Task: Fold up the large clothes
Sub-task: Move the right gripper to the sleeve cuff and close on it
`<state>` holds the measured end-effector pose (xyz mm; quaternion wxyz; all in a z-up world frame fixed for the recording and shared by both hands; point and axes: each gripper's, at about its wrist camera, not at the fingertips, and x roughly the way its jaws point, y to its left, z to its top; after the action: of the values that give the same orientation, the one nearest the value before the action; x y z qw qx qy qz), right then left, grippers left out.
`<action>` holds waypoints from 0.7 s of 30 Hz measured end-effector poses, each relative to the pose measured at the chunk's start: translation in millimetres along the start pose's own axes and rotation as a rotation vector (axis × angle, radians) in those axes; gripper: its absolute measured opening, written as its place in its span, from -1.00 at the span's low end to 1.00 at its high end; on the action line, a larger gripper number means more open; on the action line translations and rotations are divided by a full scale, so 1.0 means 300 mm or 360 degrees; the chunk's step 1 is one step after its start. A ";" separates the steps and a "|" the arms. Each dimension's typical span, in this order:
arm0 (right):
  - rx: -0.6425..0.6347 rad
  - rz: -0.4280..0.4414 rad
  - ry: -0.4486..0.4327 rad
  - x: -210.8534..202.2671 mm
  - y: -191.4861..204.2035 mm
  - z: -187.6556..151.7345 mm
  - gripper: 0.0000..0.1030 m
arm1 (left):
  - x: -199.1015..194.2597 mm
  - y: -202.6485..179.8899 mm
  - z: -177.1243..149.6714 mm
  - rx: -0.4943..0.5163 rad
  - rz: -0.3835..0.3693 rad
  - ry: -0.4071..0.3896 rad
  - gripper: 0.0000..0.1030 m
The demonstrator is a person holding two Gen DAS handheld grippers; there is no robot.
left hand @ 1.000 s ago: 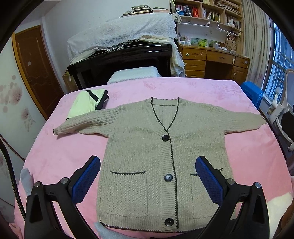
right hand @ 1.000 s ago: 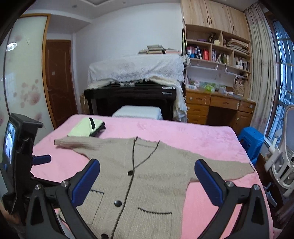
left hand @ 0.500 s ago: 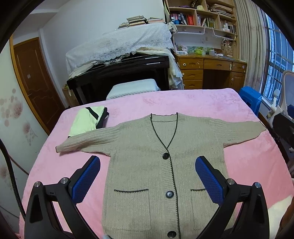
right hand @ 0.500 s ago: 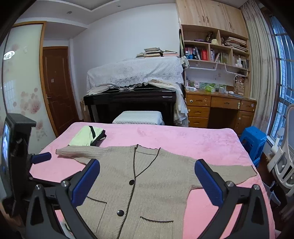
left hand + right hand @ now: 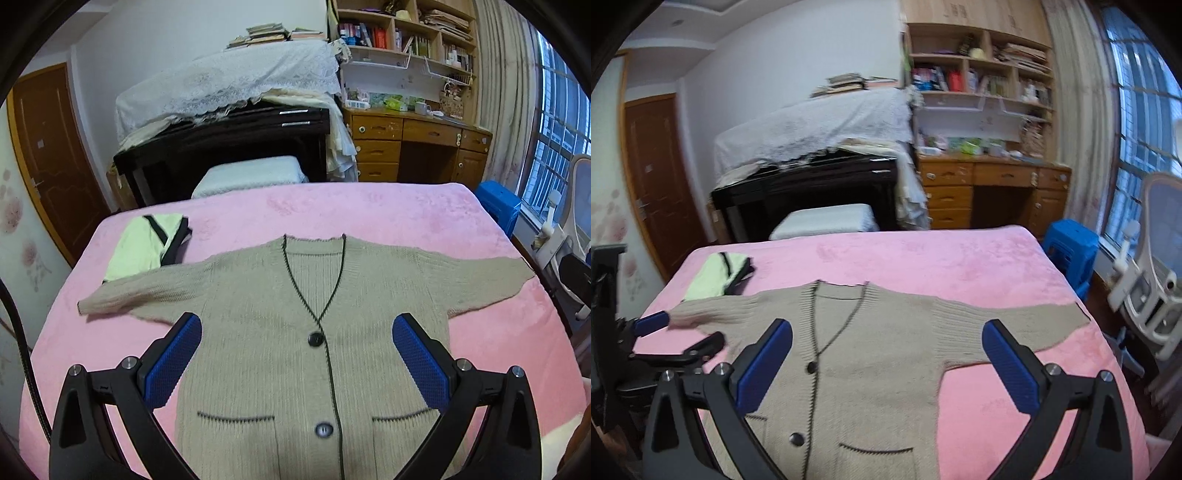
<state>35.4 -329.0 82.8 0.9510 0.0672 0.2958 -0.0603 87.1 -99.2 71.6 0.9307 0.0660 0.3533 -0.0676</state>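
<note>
A beige knitted cardigan [image 5: 258, 317] with dark trim, buttons and two pockets lies flat, front up, on the pink bed [image 5: 369, 206], both sleeves spread out sideways. My left gripper [image 5: 297, 325] hovers above its chest, open, nothing between the blue pads. My right gripper [image 5: 886, 328] hangs open over the cardigan [image 5: 886, 350] near the right armpit, and holds nothing. The left gripper [image 5: 676, 332] also shows at the left edge of the right wrist view, by the left sleeve's cuff.
A folded light-green garment [image 5: 144, 247] with black trim lies at the bed's far left corner. Beyond the bed stand a black piano [image 5: 229, 147], a white stool [image 5: 251, 177], a wooden desk [image 5: 417, 147], a blue stool [image 5: 496, 210] and a white chair [image 5: 1152, 295].
Both cameras have tilted and moved forward along the cardigan, from its hem and pockets toward its chest. The cardigan has not moved. Both grippers stayed open.
</note>
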 end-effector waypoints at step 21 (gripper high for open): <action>0.0276 -0.0296 0.0273 0.421 -0.236 -0.024 0.84 | 0.443 -0.122 0.057 -0.0056 -0.0179 0.0117 1.00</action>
<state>123.8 -407.0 -1.7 0.9032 0.1262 0.3745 -0.1676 190.3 -148.6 -7.0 0.9128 0.0320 0.3917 -0.1112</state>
